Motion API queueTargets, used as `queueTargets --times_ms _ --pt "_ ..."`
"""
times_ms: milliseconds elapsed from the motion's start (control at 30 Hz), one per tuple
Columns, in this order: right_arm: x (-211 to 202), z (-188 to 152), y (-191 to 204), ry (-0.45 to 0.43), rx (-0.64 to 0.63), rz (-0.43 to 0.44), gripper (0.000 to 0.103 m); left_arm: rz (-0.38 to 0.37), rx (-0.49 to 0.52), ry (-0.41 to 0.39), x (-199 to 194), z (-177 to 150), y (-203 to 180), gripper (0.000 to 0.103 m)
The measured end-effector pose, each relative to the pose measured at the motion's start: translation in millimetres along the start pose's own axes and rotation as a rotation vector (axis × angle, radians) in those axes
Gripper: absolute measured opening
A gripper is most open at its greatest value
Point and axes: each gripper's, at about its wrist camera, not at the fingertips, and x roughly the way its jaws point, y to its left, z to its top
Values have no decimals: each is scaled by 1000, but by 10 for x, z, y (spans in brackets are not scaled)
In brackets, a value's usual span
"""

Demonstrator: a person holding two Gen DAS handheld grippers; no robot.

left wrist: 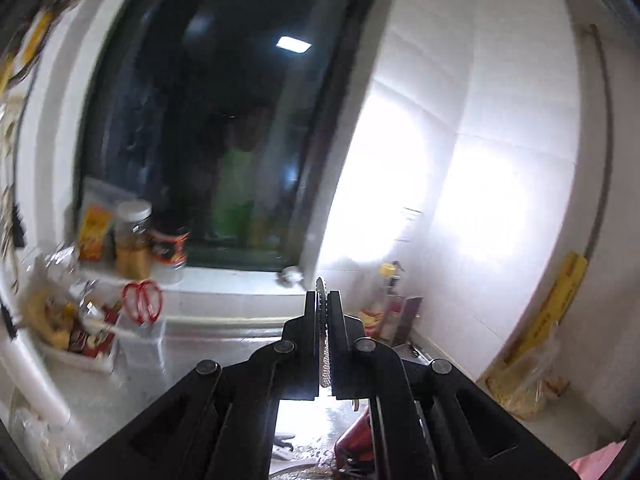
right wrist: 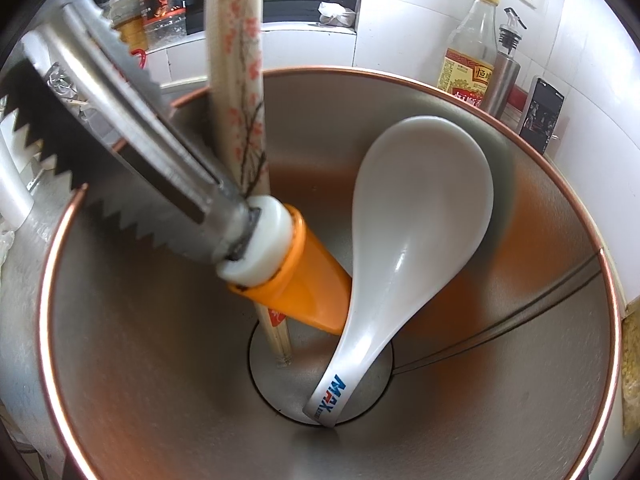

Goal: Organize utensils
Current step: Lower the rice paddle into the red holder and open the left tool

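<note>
KITCHEN, MID-TIDY: A steel utensil holder (right wrist: 520, 208) with a copper-coloured rim is filling up as a person is sorting cutlery with two hand-held tools. Already standing inside it are a white ceramic spoon (right wrist: 420, 208), bowl up and handle down on the base, an orange-handled tool (right wrist: 308, 284) with saw-toothed metal blades leaning out over the left rim, a long flower-patterned handle (right wrist: 240, 60), and a pair of wooden chopsticks (right wrist: 280, 340) tucked beneath it.

The left claw (left wrist: 322, 304) is pinching a thin toothed metal utensil (left wrist: 320, 286) edge-on, closed tight on it and pointing roughly level toward the window (left wrist: 208, 120); that piece looks to be the one left to drop in. The right claw is not showing in its own view, so its state cannot be told.

The wet, shiny steel desk (left wrist: 224, 340) is running along a white tiled wall (left wrist: 460, 140). Jars (left wrist: 132, 240) are lining the sill, a white tray (left wrist: 80, 360) of packets is sitting at left, and a yellow-capped bottle (right wrist: 472, 48) is standing behind the holder.
</note>
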Motion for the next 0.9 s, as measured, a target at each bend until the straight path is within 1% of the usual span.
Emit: queueTargets --times_ms 67,133,233,300,433,533,700,800,900 --pt "3 -2 3 -2 -5 3 93 -5 60 3 115 32 -204 3" --pt "6 -2 2 -5 -10 6 93 -22 100 19 253 27 -367 3" --pt "11 1 3 -8 -16 10 93 -34 146 49 454 -24 -577 3" --pt "15 3 9 -10 -21 11 93 -40 154 76 597 -68 -663 3" --pt "9 -11 11 -13 -31 14 93 3 196 124 871 -202 -823 3" --pt "9 -17 17 -15 -39 16 93 4 211 176 1068 -330 -876 3" --pt "7 -36 27 -18 -50 22 94 -10 181 285 1329 -562 -880 3" --pt "5 -40 28 -19 -55 26 94 -31 111 366 1456 -709 -798 4" --pt "2 -37 20 -19 -59 30 94 -51 45 398 1458 -760 -727 4"
